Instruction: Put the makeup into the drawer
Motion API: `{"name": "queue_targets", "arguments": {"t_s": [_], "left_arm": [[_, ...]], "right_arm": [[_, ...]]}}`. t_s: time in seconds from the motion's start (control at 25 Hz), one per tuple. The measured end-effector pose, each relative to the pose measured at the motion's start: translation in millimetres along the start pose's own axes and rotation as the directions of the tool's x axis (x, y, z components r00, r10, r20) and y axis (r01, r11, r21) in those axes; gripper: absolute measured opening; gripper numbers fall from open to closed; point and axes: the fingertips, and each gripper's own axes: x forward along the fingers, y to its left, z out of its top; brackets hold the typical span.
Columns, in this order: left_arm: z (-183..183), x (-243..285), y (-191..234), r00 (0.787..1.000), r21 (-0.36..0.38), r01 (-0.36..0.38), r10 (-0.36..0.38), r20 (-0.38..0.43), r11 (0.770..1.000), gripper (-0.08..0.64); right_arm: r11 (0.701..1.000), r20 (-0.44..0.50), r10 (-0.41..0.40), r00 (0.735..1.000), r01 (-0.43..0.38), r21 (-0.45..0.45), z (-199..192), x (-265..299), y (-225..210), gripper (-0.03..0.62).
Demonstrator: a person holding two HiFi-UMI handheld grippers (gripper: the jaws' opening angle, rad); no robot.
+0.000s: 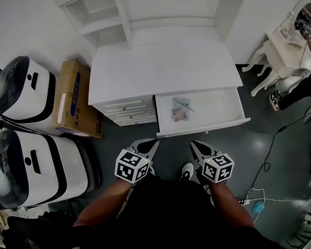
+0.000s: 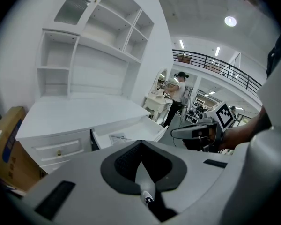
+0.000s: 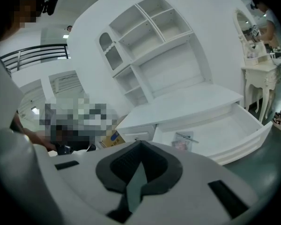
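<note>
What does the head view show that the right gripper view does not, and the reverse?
Only the head view: a black cable on the floor and the wearer's own shoe. Only the right gripper view: a railing high up, at the left. Both: the white desk, its open drawer with the makeup packet lying inside, and the cardboard box.

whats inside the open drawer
A clear makeup bag lies flat on the drawer floor, left of middle; the rest of the visible floor is bare. Any part of the drawer still under the desktop is covered.
</note>
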Motion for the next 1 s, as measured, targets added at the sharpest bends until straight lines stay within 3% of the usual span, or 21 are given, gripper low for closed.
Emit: {"name": "queue_targets", "arguments": {"t_s": [1.0], "left_arm": [[-2.2, -1.9, -1.6, 1.000, 0.004, -0.001, 0.001, 0.000, 1.000, 0.005]], "right_arm": [[0.998, -0.043, 0.012, 0.999, -0.015, -0.060, -3.1, 2.7, 3.6, 0.027]]}}
